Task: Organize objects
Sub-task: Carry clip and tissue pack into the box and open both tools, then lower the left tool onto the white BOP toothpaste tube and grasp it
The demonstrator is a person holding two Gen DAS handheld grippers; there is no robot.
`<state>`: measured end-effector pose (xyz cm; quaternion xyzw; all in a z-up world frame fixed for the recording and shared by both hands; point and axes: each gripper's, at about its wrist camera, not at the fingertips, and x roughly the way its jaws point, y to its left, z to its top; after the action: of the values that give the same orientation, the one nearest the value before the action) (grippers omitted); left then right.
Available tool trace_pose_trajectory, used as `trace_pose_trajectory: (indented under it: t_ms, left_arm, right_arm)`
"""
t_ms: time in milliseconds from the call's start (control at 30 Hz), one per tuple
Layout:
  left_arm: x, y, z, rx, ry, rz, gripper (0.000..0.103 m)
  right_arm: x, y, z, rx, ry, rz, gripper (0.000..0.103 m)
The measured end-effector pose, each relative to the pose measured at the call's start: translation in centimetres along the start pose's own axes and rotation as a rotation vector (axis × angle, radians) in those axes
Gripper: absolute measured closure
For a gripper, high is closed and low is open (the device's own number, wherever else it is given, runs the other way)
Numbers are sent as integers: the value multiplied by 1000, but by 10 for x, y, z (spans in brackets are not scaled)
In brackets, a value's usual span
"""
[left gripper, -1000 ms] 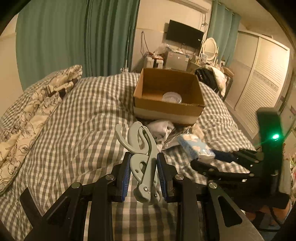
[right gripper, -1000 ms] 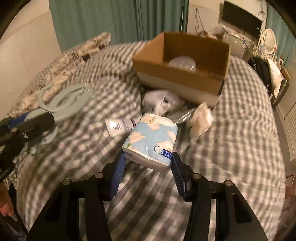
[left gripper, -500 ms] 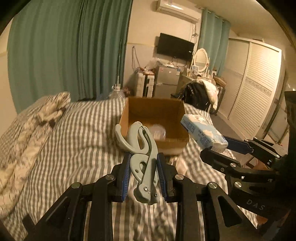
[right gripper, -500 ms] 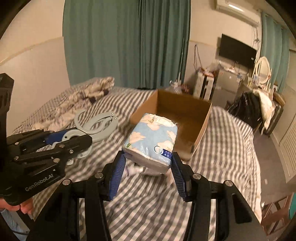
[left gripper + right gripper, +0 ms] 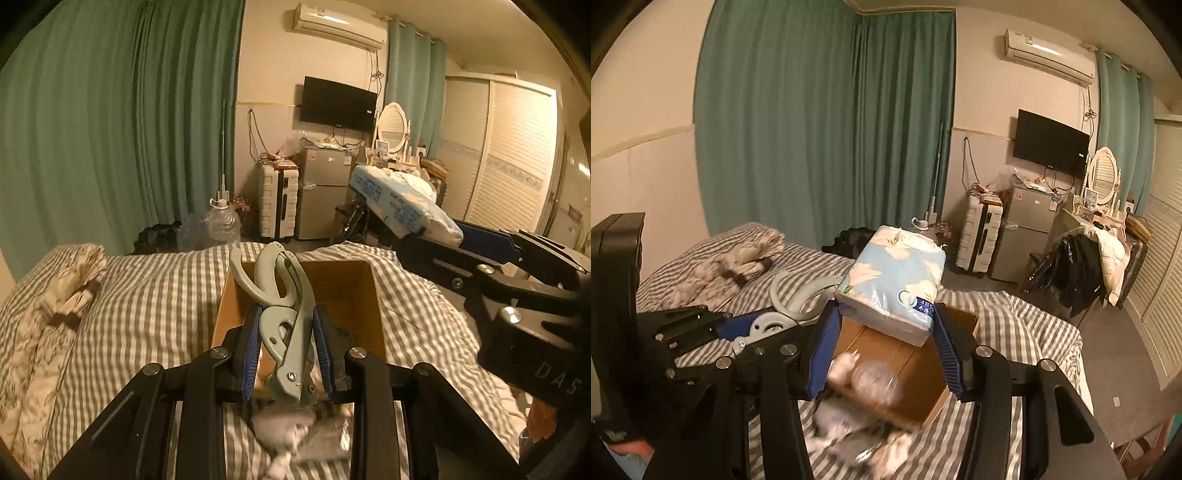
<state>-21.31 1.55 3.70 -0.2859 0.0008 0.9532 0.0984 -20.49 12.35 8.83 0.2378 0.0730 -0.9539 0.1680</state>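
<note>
Both grippers are now hanging above the box (image 5: 365,295), higher than 0.5 s ago. Left gripper (image 5: 286,350) is clamping the grey tool (image 5: 286,325) between its blue pads, upright over the box. Right gripper (image 5: 882,345) is gripping the tissue pack (image 5: 895,286) over the box (image 5: 923,373), with 2 blurred items lying inside.

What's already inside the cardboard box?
In the cardboard box a clear round container and something pale beside it show, blurred. The tissue pack in the right tool covers the far part.
</note>
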Motion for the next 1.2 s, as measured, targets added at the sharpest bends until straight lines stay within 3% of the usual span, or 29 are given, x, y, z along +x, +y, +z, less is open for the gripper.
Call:
trace_pose_trajectory:
  t_ms: [133, 367, 433, 467, 500, 533, 567, 600, 867, 1200]
  left_arm:
    - [45, 0, 0, 21, 36, -19, 76]
    - [111, 8, -29, 30, 131, -39, 75]
    - [119, 11, -36, 21, 154, -31, 72]
    - [119, 12, -37, 18, 157, -29, 65]
    - [117, 13, -37, 11, 158, -25, 45]
    - [113, 15, -36, 4, 151, -17, 34]
    - [107, 18, -37, -6, 139, -4, 17]
    - [96, 21, -33, -25, 110, 13, 15]
    - [20, 28, -21, -92, 72, 66, 15]
    - [-73, -3, -27, -16, -18, 99, 15]
  right_arm:
    - [46, -15, 0, 22, 42, -3, 54]
    - [115, -32, -42, 74, 151, 0, 53]
    - [123, -38, -48, 84, 159, 5, 52]
    - [125, -40, -50, 88, 156, -9, 50]
    - [125, -42, -51, 90, 152, -24, 45]
    - [124, -44, -50, 93, 143, -34, 35]
    - [119, -46, -49, 102, 126, -40, 31]
    - [116, -49, -47, 109, 115, -40, 29]
    - [39, -47, -23, 94, 51, -84, 24]
    - [-63, -24, -17, 43, -16, -82, 22]
